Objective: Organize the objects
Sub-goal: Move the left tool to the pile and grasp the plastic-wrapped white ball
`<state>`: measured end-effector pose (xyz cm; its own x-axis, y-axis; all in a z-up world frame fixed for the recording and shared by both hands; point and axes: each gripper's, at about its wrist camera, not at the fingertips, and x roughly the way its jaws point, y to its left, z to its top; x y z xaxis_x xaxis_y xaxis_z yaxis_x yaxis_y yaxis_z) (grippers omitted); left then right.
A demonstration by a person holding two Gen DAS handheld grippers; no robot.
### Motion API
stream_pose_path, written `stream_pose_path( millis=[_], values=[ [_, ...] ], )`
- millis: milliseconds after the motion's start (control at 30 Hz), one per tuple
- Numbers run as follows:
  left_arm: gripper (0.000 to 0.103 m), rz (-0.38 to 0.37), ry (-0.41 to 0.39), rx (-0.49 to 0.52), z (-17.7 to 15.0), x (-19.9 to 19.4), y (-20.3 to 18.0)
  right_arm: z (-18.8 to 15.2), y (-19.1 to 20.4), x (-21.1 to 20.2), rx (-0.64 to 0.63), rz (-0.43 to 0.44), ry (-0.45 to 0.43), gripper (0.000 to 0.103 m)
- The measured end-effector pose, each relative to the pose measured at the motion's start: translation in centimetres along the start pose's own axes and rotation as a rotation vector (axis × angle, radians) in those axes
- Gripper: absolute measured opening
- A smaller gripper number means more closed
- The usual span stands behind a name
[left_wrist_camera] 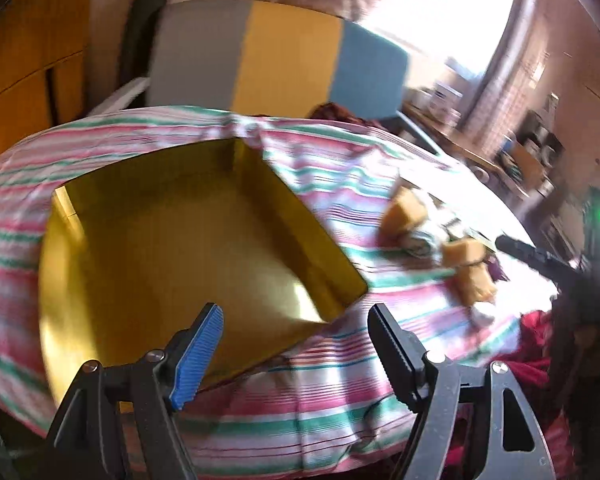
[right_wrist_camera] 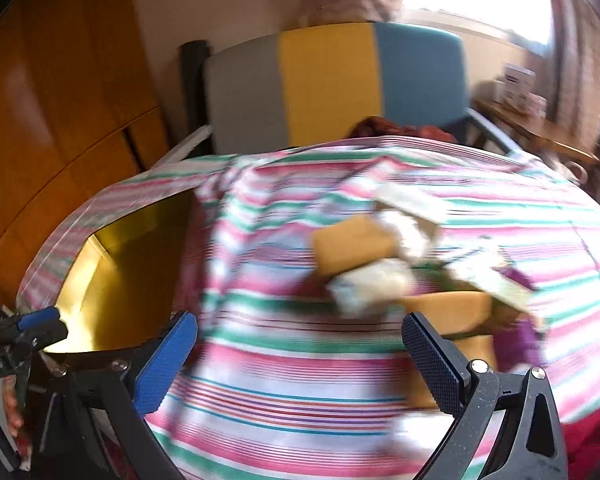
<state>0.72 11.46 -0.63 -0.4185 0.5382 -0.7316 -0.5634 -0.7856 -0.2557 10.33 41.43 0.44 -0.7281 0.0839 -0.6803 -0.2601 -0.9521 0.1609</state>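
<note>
Since the shallow gold-lined cardboard box [left_wrist_camera: 188, 240] is seen empty, the sorting is judged barely begun: the blurred pile of tan sponge-like blocks and pale packets [right_wrist_camera: 400, 264] lies loose on the pink, green and white striped cloth [right_wrist_camera: 300, 380], beside the box. Both the left gripper [left_wrist_camera: 296, 352] and the right gripper [right_wrist_camera: 300, 360] are spread apart, nothing clasped; the pile lies just beyond the right one.

The cloth [left_wrist_camera: 340, 208] is looking like soft, matt striped cotton. The box [left_wrist_camera: 172, 248] is showing smooth, glossy gold card. The pads [right_wrist_camera: 162, 364] are looking like ribbed blue rubber on matt black plastic. The cupboard [right_wrist_camera: 60, 128] is gleaming like varnished wood.
</note>
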Motion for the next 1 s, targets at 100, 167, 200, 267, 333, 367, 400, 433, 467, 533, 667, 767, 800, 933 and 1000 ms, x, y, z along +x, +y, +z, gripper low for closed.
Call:
stream_pose_path(
  millis=[100,167,200,267,333,367,400,433,467,533,667,767,800,933,1000],
  values=[
    [0.079,-0.042,0.001,0.071,0.6,0.9,-2.3,0.4,-5.1,-1.6,0.082,-0.066,-0.014,0.103],
    [0.082,-0.083,0.032,0.1,1.0,1.8,-3.5,0.3,-7.9,-2.6,0.143,-0.105,-0.031,0.103],
    [0.082,-0.108,0.054,0.107,1.3,2.4,-4.2,0.2,-9.8,-3.3,0.19,-0.122,-0.039,0.103],
    [0.082,-0.125,0.082,0.128,1.6,3.5,-5.4,-0.3,-12.7,-4.1,0.269,-0.146,-0.057,0.103],
    [0.082,-0.135,0.109,0.162,2.0,4.6,-7.0,-0.8,-14.8,-4.7,0.352,-0.139,-0.076,0.103],
    [0.082,-0.145,0.127,0.179,2.2,5.3,-7.8,-1.2,-15.6,-5.0,0.402,-0.103,-0.091,0.103],
    [0.081,-0.149,0.145,0.194,2.3,5.9,-8.5,-1.6,-16.5,-5.5,0.453,-0.055,-0.111,0.103],
    [0.079,-0.148,0.168,0.219,2.7,6.8,-9.6,-1.8,-16.9,-5.7,0.469,-0.031,-0.118,0.103],
    [0.075,-0.151,0.172,0.241,2.8,7.4,-10.4,-1.9,-17.1,-6.0,0.476,0.004,-0.124,0.103],
    [0.069,-0.178,0.19,0.283,3.3,8.7,-12.5,-2.2,-16.6,-6.4,0.458,0.077,-0.124,0.103],
    [0.069,-0.281,0.271,0.311,3.2,11.4,-16.3,-2.9,-16.6,-6.6,0.453,0.102,-0.107,0.103],
    [0.069,-0.349,0.325,0.353,2.5,13.0,-19.2,-3.3,-17.1,-6.6,0.489,0.104,-0.116,0.103],
    [0.068,-0.371,0.345,0.36,2.2,13.5,-20.0,-3.3,-17.3,-6.6,0.5,0.11,-0.114,0.103],
    [0.066,-0.41,0.428,0.396,0.6,15.7,-22.9,-3.6,-17.9,-6.6,0.524,0.129,-0.127,0.103],
    [0.06,-0.429,0.466,0.408,-0.3,16.7,-24.0,-3.7,-18.2,-6.6,0.539,0.138,-0.131,0.103]
  ],
)
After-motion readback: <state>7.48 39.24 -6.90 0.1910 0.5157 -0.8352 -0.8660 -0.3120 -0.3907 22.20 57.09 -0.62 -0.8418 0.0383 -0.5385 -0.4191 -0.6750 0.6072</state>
